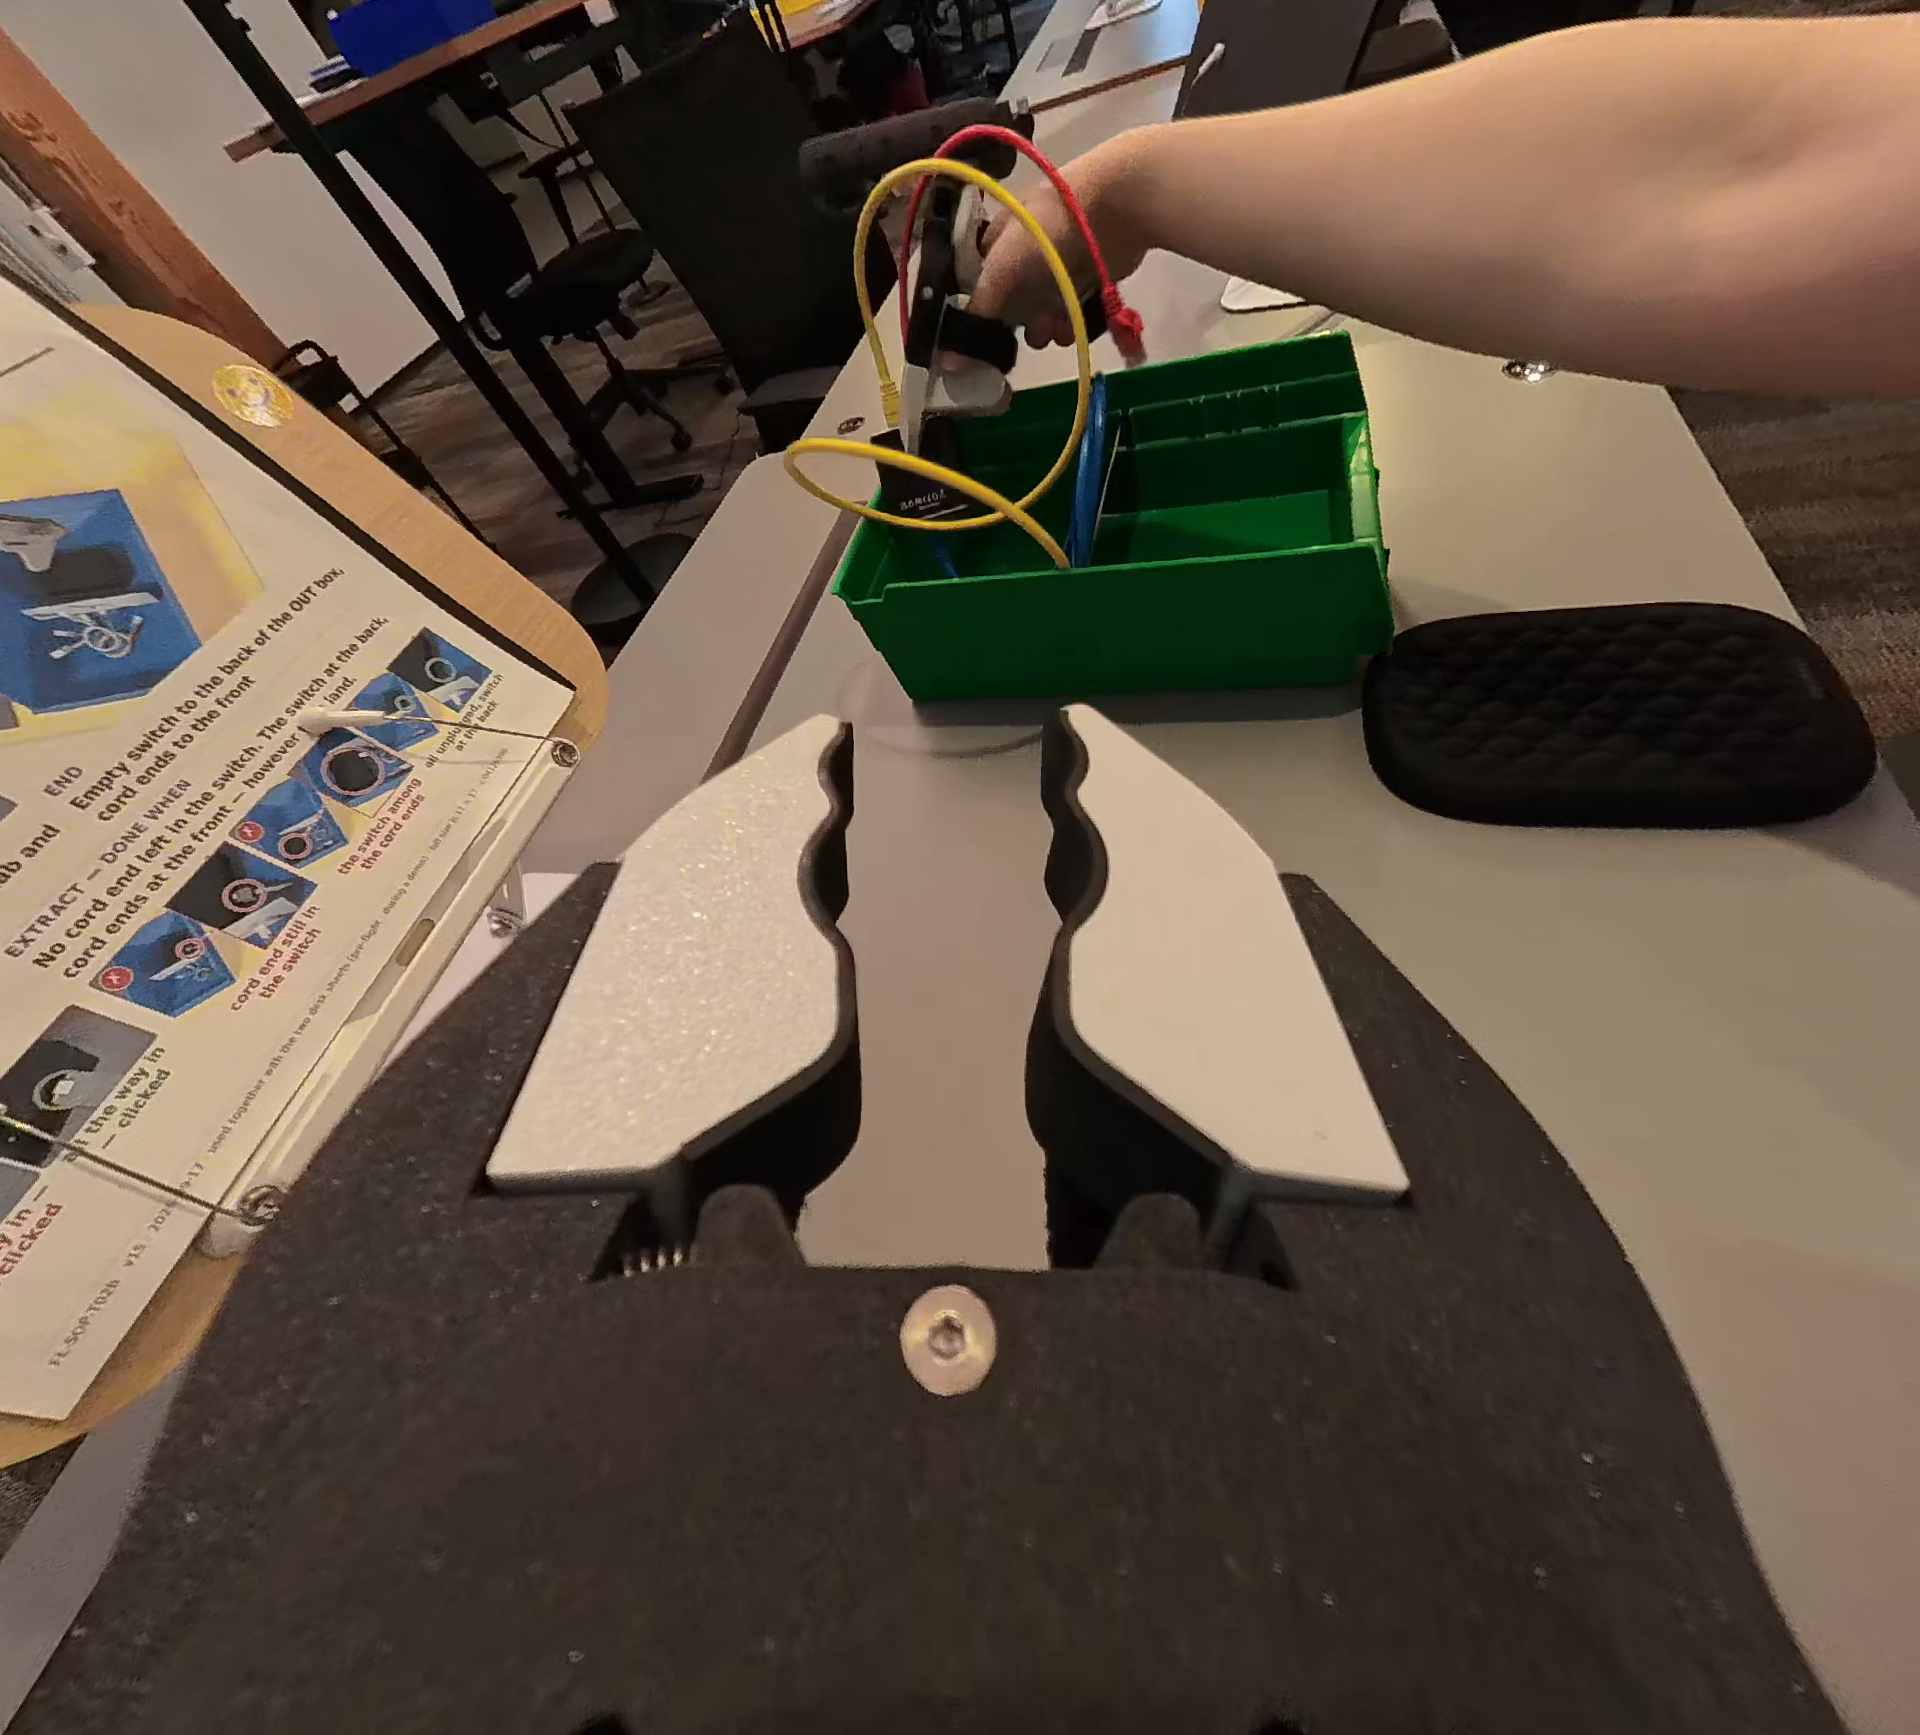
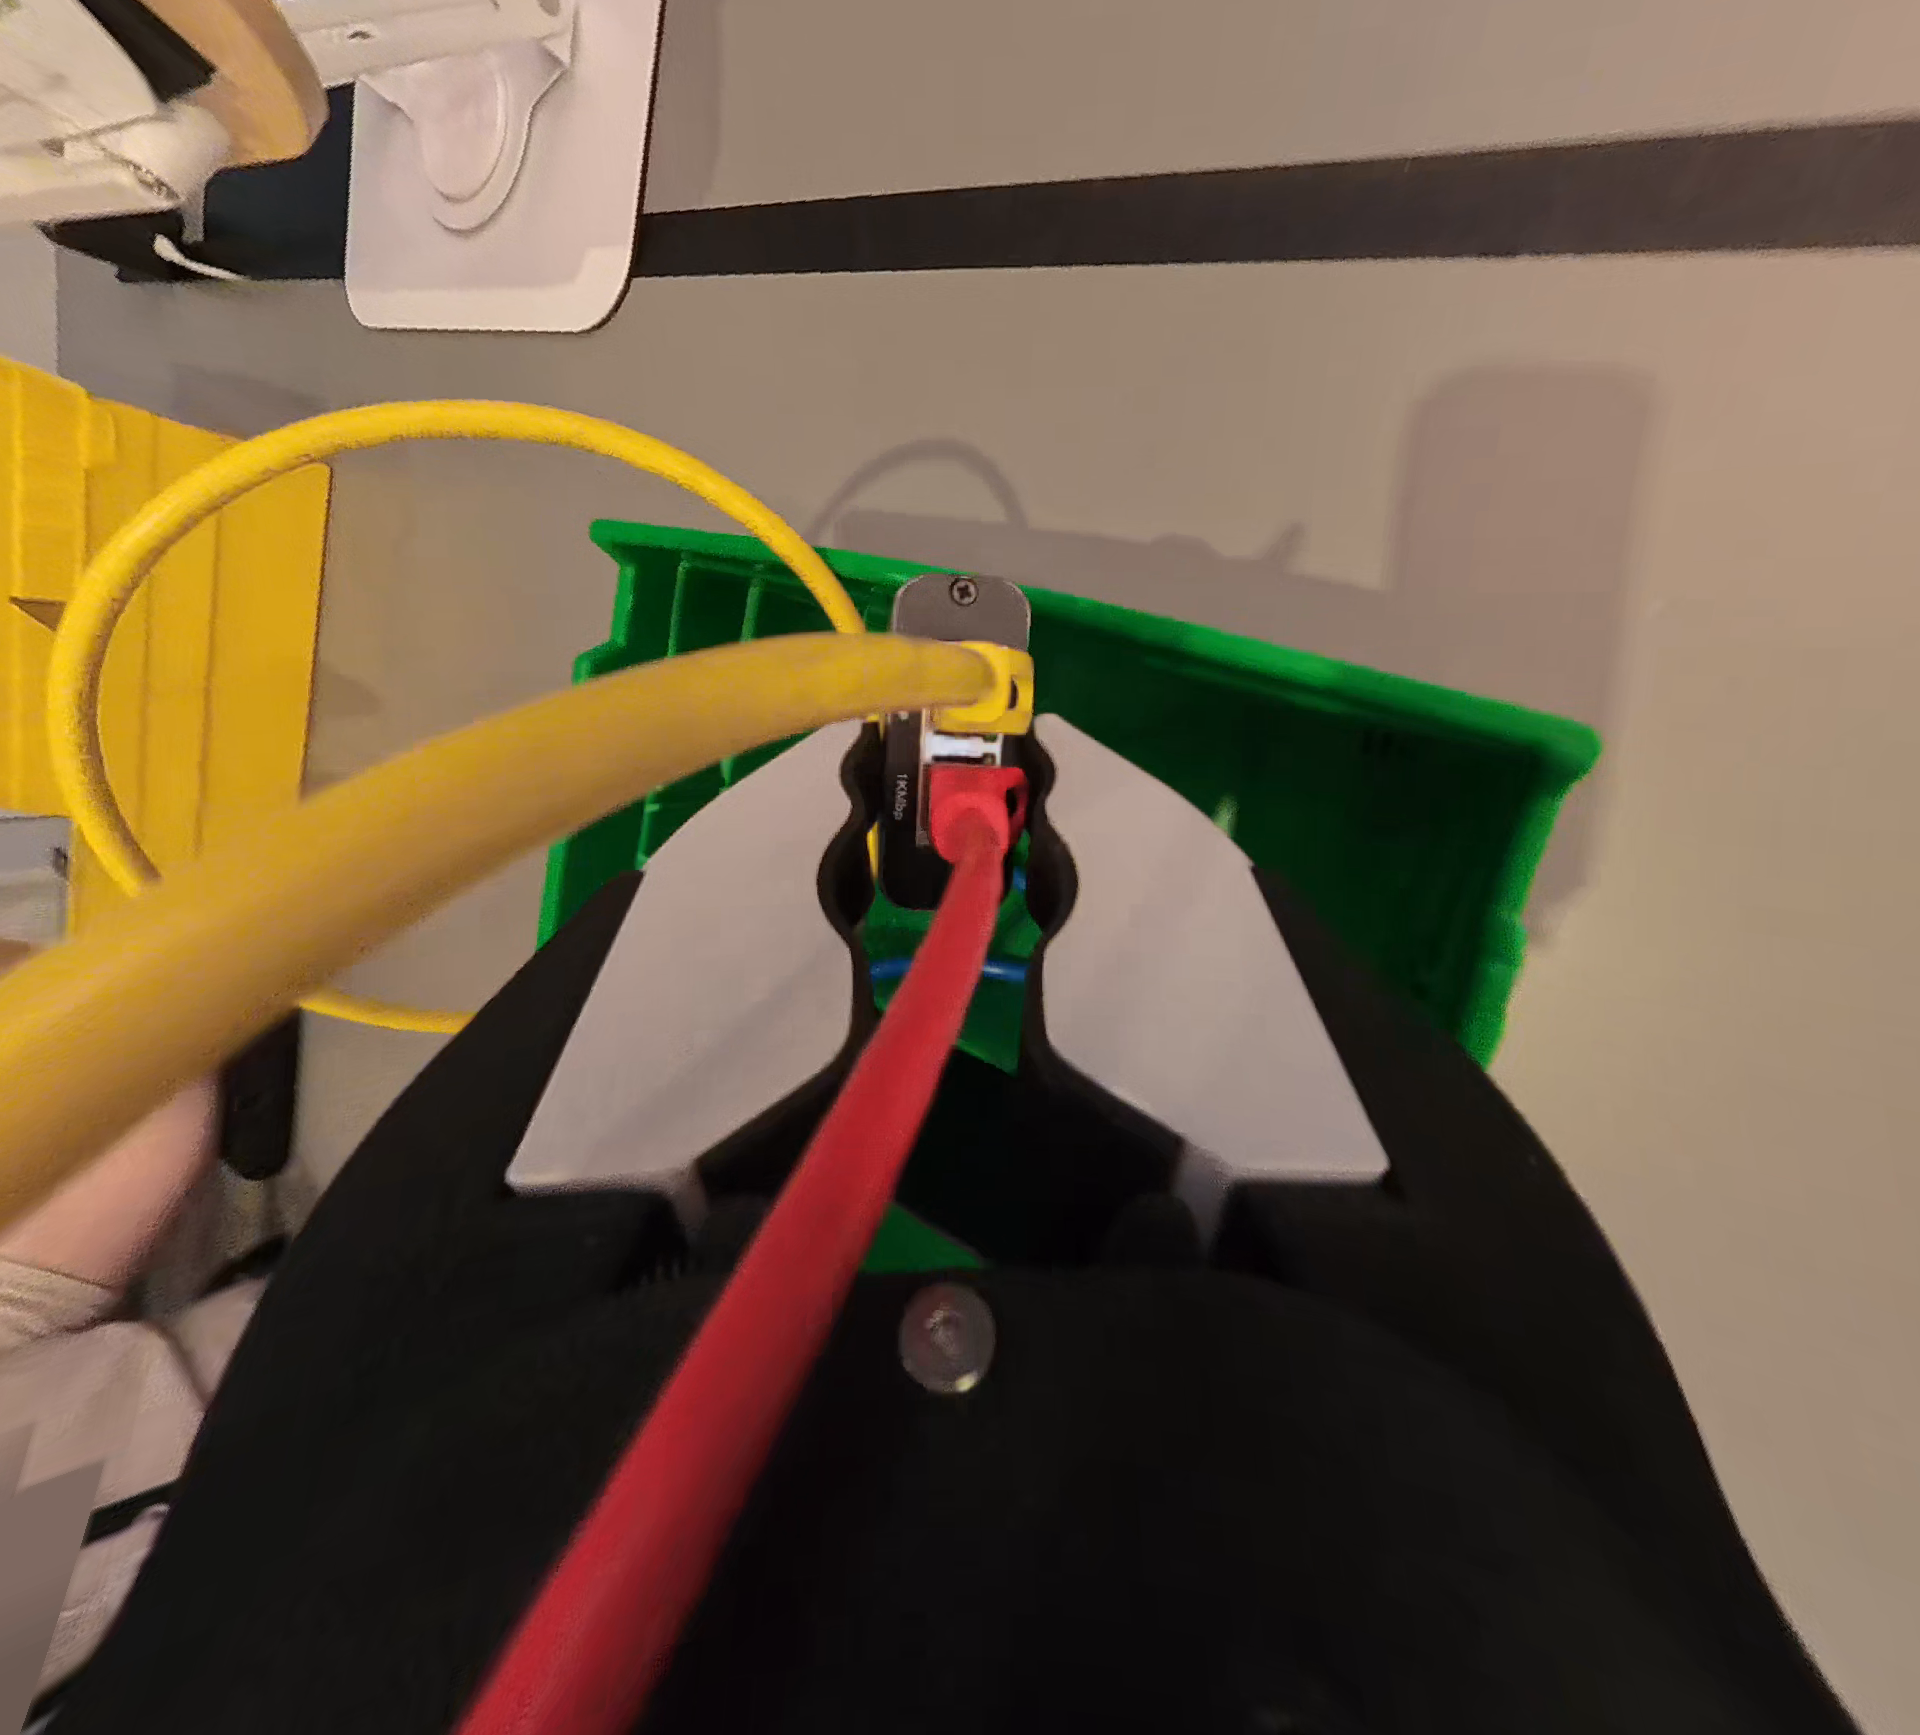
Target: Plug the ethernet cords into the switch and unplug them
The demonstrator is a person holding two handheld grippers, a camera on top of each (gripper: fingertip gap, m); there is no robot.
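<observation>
1. Pinching the black switch (image 2: pixel 914 838) by its two sides, the right gripper (image 2: pixel 948 812) was seen with its pads pressed on the casing, which was held on end over the green bin (image 2: pixel 1351 781).
2. A yellow cord (image 2: pixel 520 750) was plugged in just beyond the fingertips and a red cord (image 2: pixel 966 828) between them; at least one port between the two plugs looked free.
3. The left gripper (image 1: pixel 948 750) was held with its jaws spread on nothing, the bin (image 1: pixel 1122 625) lying well ahead of them and a black pad (image 1: pixel 1621 714) off to their right.
4. For the step judged in hand, carrying the switch clear for further work on the cords, the squeeze would best be kept firm and level, so that the cords' pull could not twist the casing.
5. The left gripper would best be brought to a plug's boot, not the cable.
6. The switch's lower end was hidden by the jaws.
7. A blue cord (image 1: pixel 1091 480) ran down into the bin; whether either of its ends was plugged in could not be told.
8. Latch tabs were too blurred to judge.
</observation>
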